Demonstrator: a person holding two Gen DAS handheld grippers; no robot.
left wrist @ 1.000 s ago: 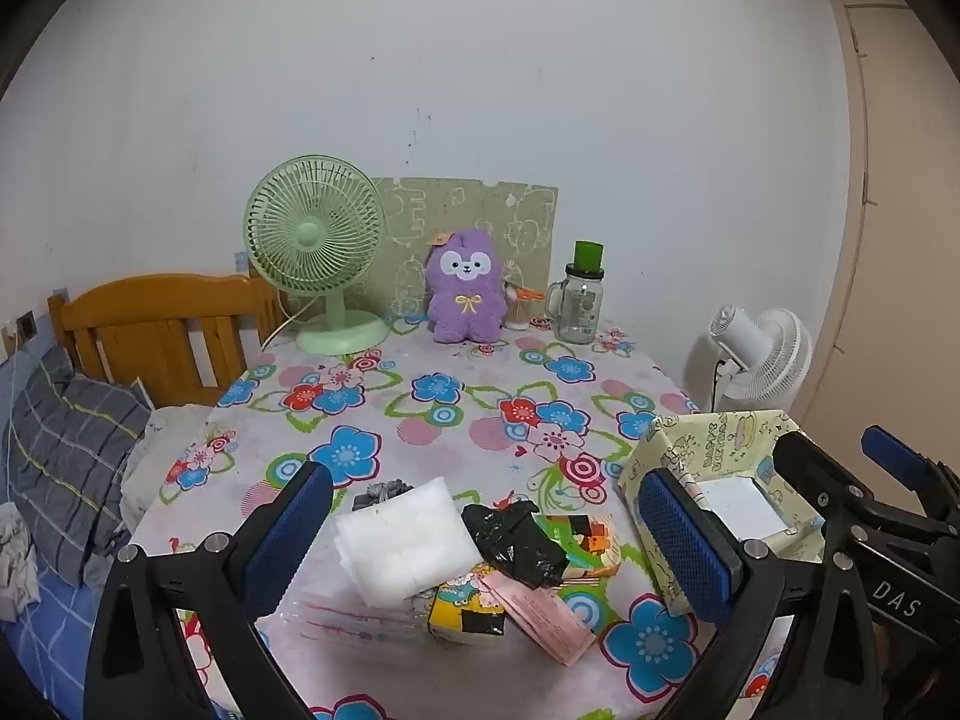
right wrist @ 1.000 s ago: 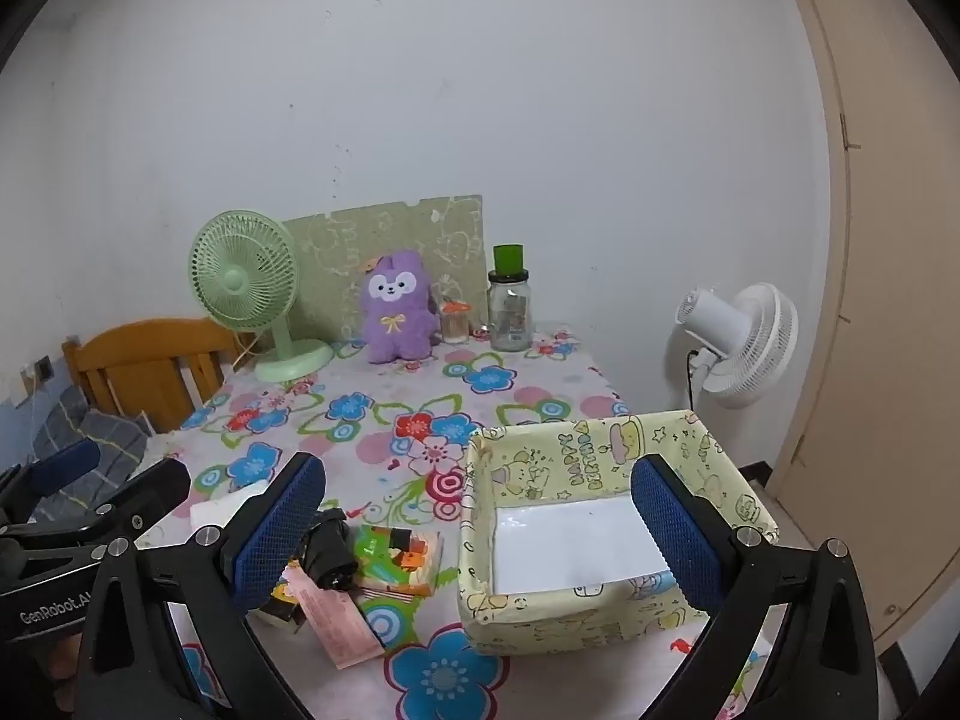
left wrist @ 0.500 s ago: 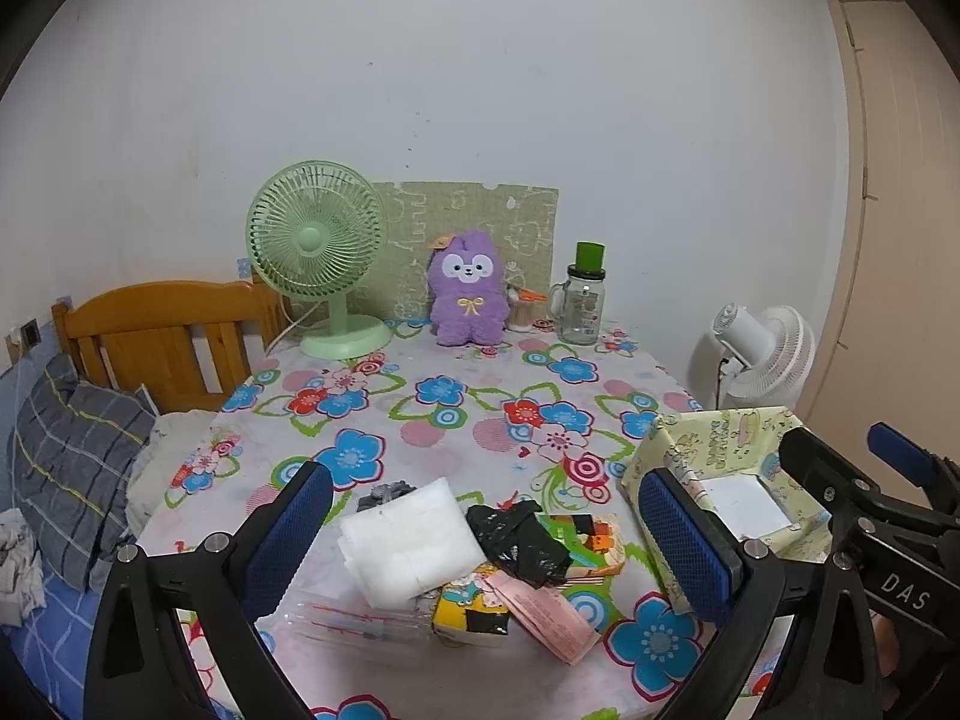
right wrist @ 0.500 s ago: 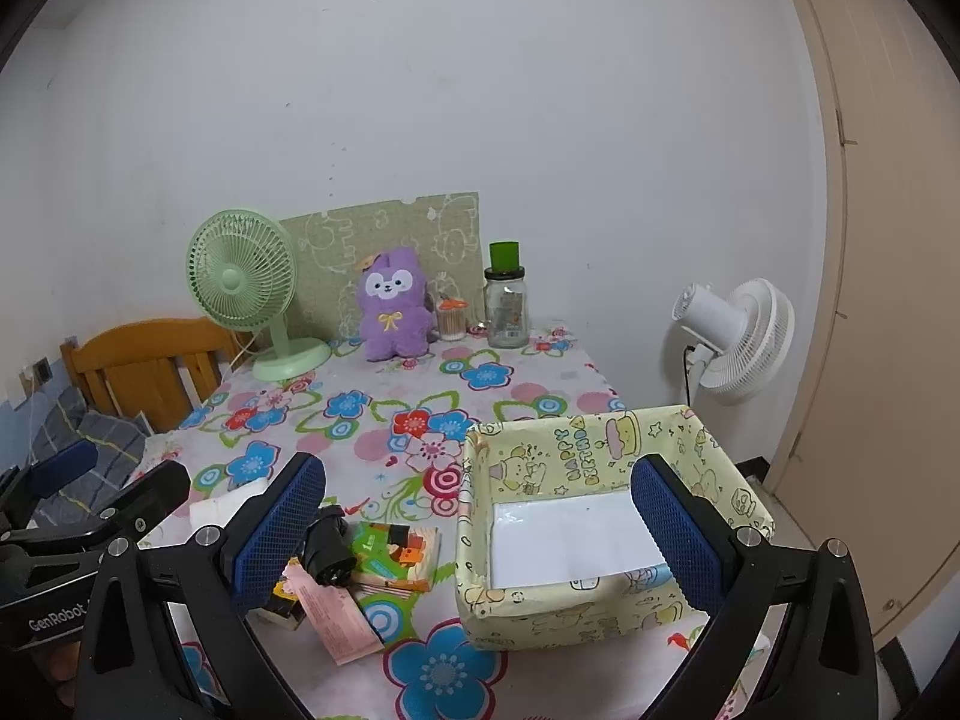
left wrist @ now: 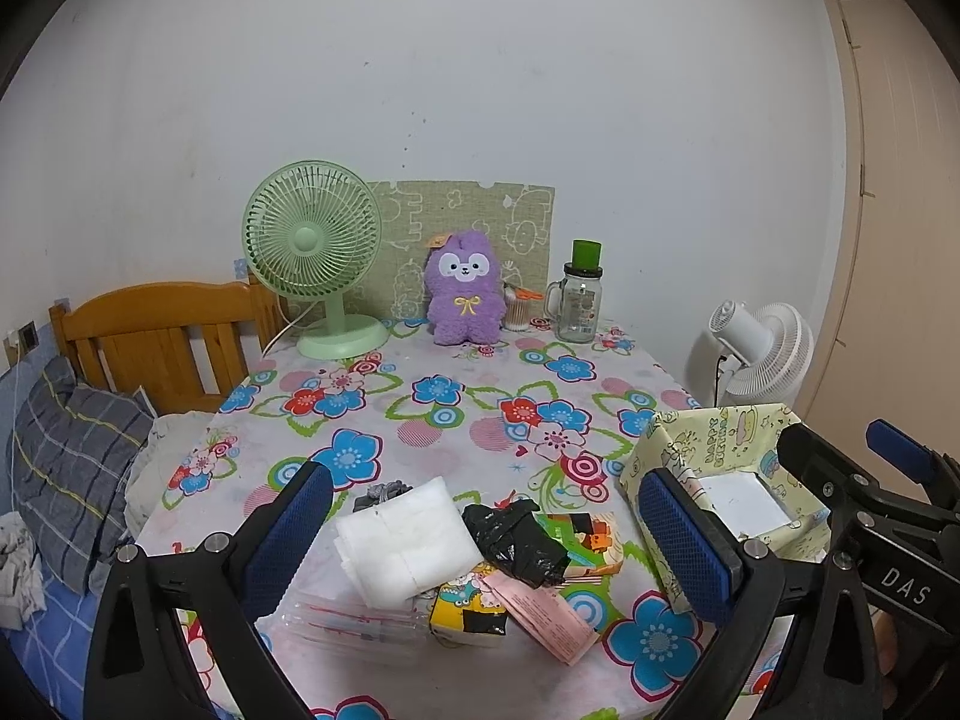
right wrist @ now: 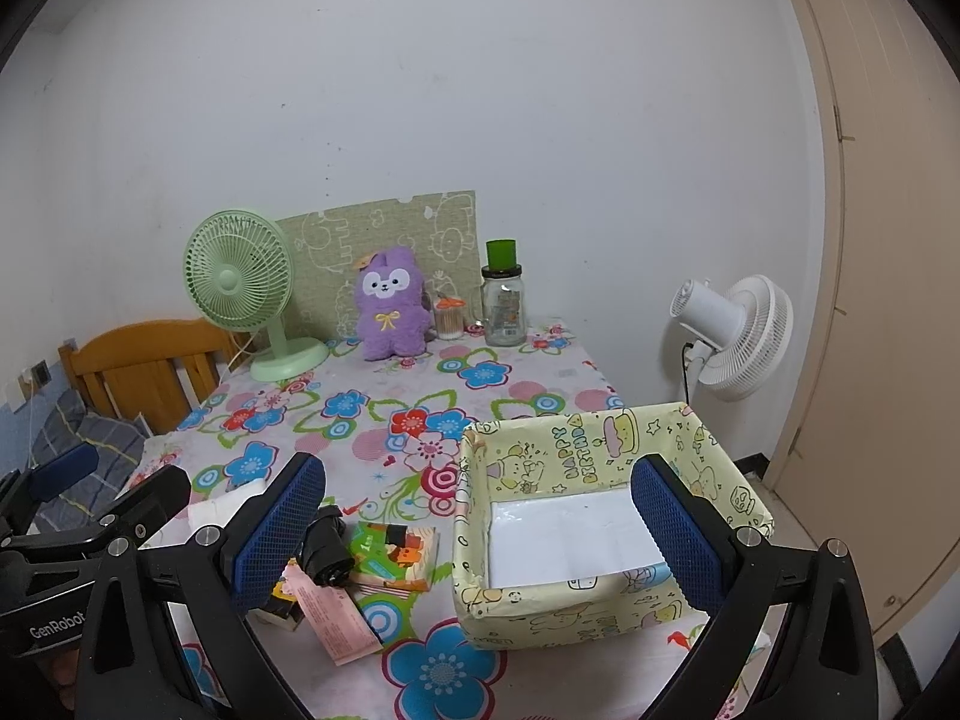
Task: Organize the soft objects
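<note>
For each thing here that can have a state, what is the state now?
left tool: open, holds nothing.
right tool: open, holds nothing.
yellow box: open on top, only a white sheet inside.
white cloth: folded, lying on the table.
black bag: crumpled, on the pile.
purple plush: upright.
glass jar: upright, green cap on.

a pile of soft things [left wrist: 414,546] lies at the worktop's [left wrist: 456,420] near edge, the box [right wrist: 600,516] to its right, a plush toy [left wrist: 463,288] at the back.
</note>
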